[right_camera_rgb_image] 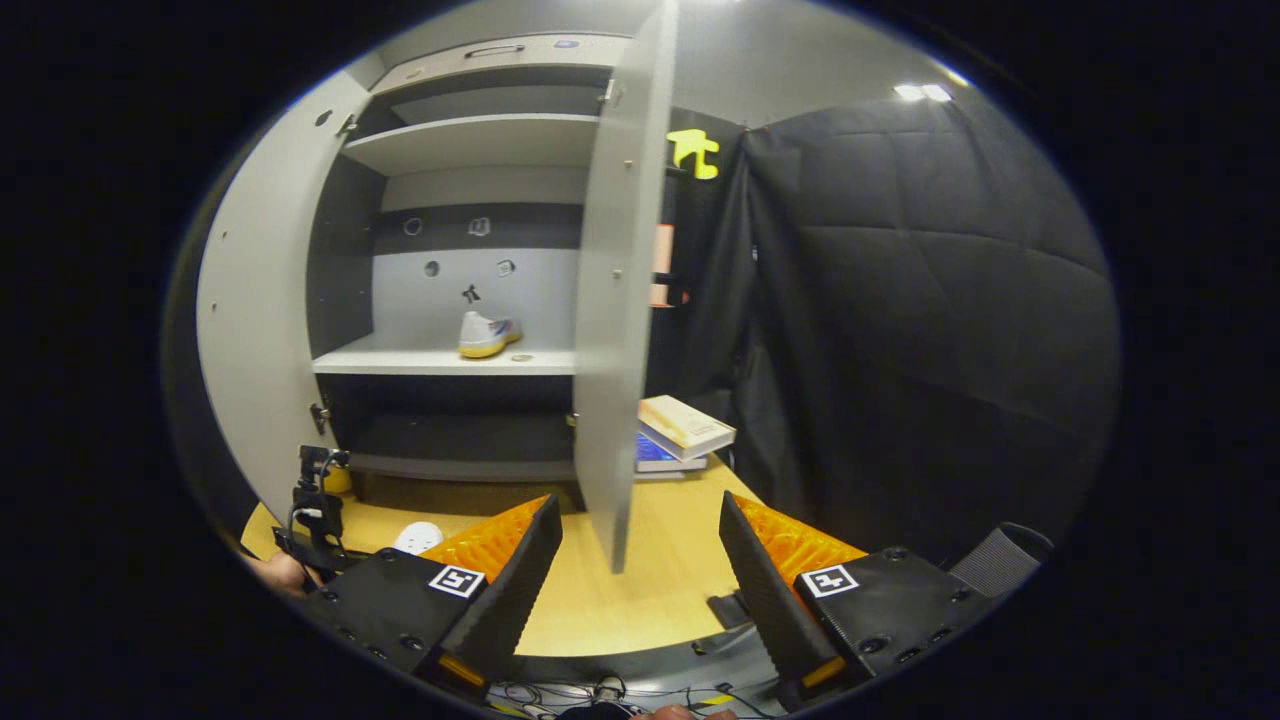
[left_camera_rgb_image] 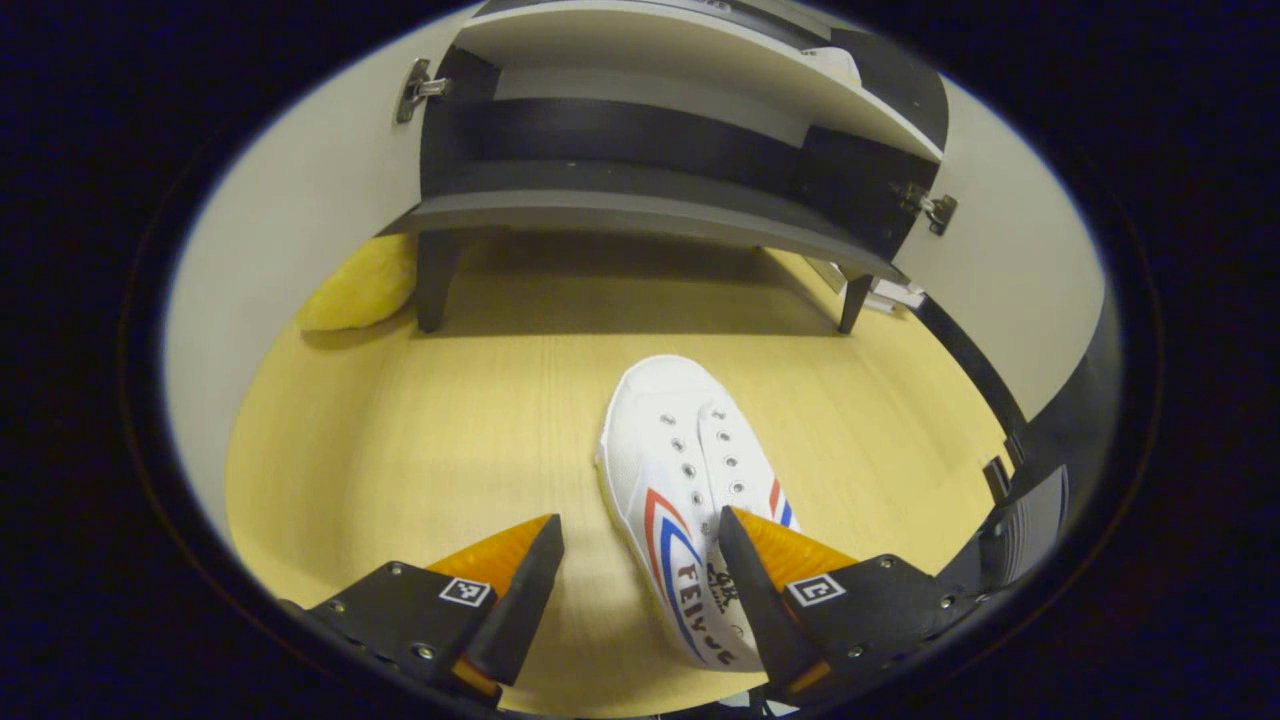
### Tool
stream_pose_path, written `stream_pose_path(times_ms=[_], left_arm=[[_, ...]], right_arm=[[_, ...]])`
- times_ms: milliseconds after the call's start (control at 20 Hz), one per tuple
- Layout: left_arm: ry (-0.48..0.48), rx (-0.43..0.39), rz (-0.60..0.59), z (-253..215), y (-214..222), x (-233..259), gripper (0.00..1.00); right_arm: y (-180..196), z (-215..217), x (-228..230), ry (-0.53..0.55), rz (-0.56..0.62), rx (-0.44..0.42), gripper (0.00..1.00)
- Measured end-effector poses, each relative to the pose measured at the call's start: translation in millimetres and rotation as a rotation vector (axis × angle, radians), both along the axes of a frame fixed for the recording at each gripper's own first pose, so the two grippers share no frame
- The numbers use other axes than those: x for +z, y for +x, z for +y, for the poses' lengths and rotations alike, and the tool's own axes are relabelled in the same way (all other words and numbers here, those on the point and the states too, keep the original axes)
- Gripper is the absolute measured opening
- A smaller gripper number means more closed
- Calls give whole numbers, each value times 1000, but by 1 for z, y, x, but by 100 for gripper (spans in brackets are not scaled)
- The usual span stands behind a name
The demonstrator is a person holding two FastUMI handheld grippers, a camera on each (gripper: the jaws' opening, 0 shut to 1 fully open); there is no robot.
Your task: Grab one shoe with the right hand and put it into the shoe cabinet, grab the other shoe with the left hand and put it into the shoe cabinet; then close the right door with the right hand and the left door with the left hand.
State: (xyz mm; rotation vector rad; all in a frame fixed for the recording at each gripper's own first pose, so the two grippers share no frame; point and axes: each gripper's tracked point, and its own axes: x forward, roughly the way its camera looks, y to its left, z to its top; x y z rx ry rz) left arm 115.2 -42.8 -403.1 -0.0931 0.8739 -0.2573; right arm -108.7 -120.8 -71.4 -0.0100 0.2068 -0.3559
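A white sneaker with red and blue stripes lies on the wooden floor before the open shoe cabinet. My left gripper hangs open over its heel end, the right finger overlapping the shoe's side. In the right gripper view the other white sneaker stands on the cabinet's middle shelf. My right gripper is open and empty, back from the cabinet, facing the edge of the open right door. The left gripper and the floor shoe's toe show low left there.
A yellow soft thing lies by the cabinet's left leg. Stacked books rest on the floor right of the cabinet, near the black cloth wall. The left door stands open too.
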Motion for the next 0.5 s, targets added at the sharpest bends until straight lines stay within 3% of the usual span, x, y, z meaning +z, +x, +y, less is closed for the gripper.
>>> stream_pose_path(times_ms=[100,150,250,450,500], left_arm=[[12,-22,-5,-7,0,1,57],[27,-36,-3,-6,1,1,51],[-5,-17,55,-7,-9,-3,51],[-76,40,123,-4,-6,-5,35],[-87,50,123,-5,-2,-9,35]], right_arm=[[-21,-29,-3,17,14,-93,96],[-28,-41,-2,31,14,-132,96],[-39,-64,1,49,7,-201,99],[-47,-101,6,22,-4,-283,99],[-47,-109,8,13,-7,-296,99]])
